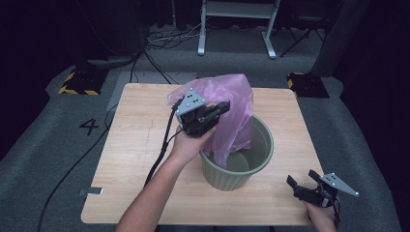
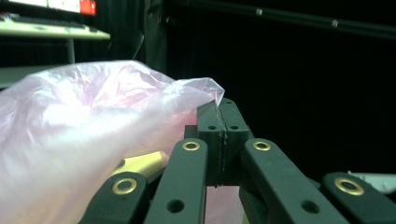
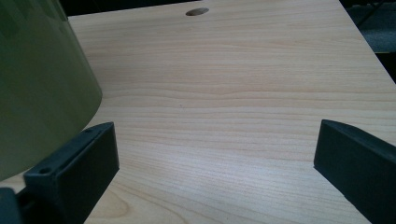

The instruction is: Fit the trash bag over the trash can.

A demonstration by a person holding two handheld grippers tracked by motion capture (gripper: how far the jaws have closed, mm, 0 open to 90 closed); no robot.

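Pink plastic bag, pinched in the closed left tongs, hangs mid-frame over the green bin for lining; right tongs wait wide open, empty, lower right.

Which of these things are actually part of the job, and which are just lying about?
Part of the job:
- pink plastic bag, hanging partly into the bin
- green bin
- left gripper, shut on the bag's edge
- right gripper, open, waiting beside the bin

Just lying about:
- wooden table
- yellow-and-black striped blocks on the floor
- white frame legs behind
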